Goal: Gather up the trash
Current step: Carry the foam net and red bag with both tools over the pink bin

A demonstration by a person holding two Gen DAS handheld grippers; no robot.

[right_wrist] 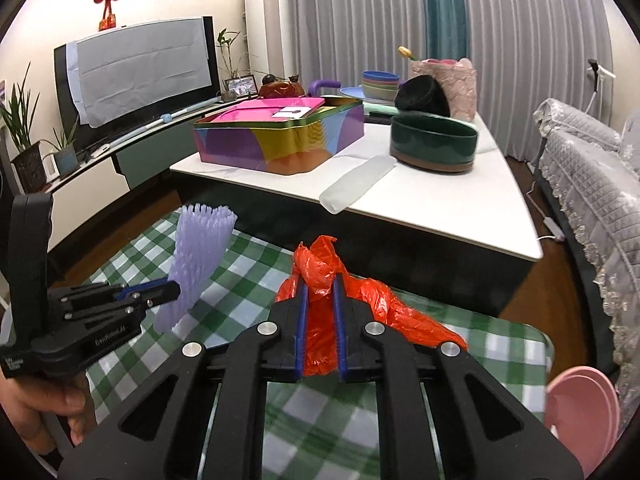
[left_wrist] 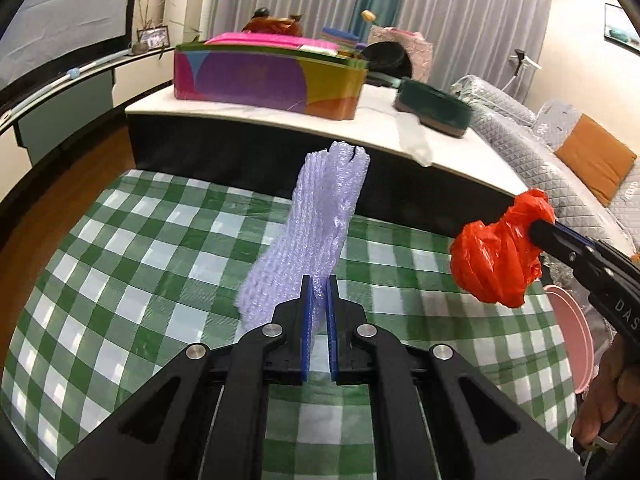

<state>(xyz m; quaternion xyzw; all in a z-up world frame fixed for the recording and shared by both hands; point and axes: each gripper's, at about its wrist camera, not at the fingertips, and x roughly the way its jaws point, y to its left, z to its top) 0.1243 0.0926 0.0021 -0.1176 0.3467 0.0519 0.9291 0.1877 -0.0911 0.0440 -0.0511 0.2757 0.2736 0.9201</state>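
Claws level above tablecloth (left_wrist: 120, 264), left claw (left_wrist: 319, 280) gripping foam net (left_wrist: 316, 216), right claw (right_wrist: 320, 280) gripping orange bag (right_wrist: 320, 308).

Lilac foam net (left_wrist: 316, 224), orange bag (left_wrist: 496, 260), green-white checked cloth (left_wrist: 120, 280), seemingly pink bin (right_wrist: 584, 408).

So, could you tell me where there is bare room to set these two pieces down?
The green checked cloth lies bare below both grippers. The white table is crowded behind, bare only at its near right corner beside the dark green bowl.

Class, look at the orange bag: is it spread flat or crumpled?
Crumpled. The orange bag is bunched into folds between the right gripper's fingers, held above the checked cloth.
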